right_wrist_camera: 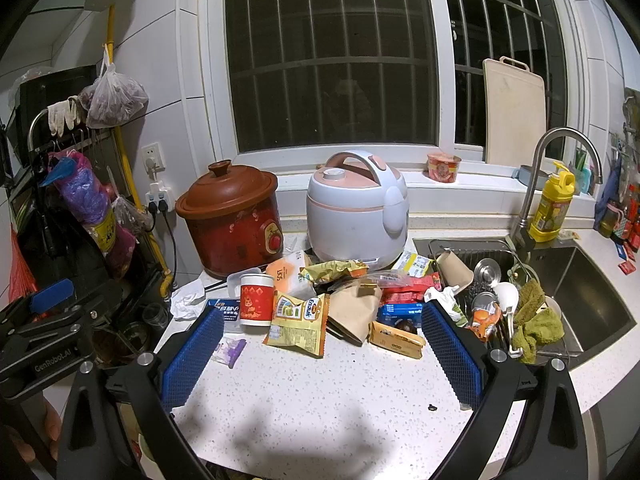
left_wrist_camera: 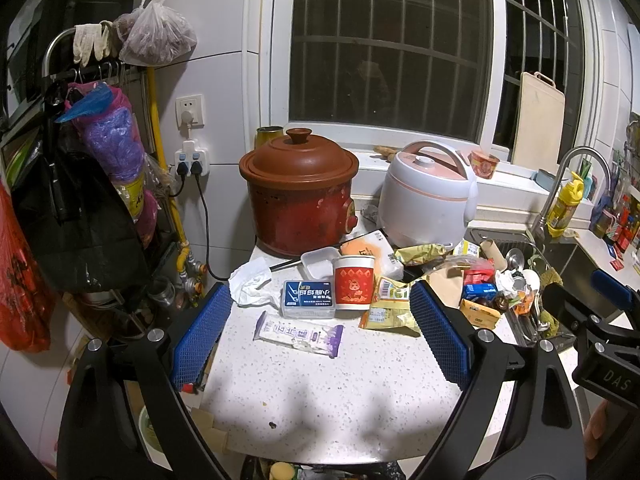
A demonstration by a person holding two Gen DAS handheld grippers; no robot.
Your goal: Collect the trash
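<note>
Two gaping tools (left_wrist_camera: 320, 332) (right_wrist_camera: 320, 350) above bare counter (left_wrist_camera: 340, 400) short of trash (right_wrist_camera: 344, 304)

The countertop (right_wrist_camera: 320, 392) is white speckled stone, smooth with a soft sheen. The red cup (left_wrist_camera: 354, 282) looks like matt paper; the purple-and-white wrapper (left_wrist_camera: 299, 334) is glossy plastic film. The brown pot lid (left_wrist_camera: 299, 157) seems to be unglazed clay. The rice cooker (right_wrist_camera: 357, 209) is smooth plastic, the faucet (right_wrist_camera: 560, 168) brushed metal, the green rag (right_wrist_camera: 534, 322) rough cloth.

Right hand-held gripper (right_wrist_camera: 320, 344) open, empty, over table (right_wrist_camera: 340, 408); wrappers (right_wrist_camera: 298, 326), red cup (right_wrist_camera: 256, 300), brown bag (right_wrist_camera: 354, 310) piled before rice cooker (right_wrist_camera: 356, 208).
</note>
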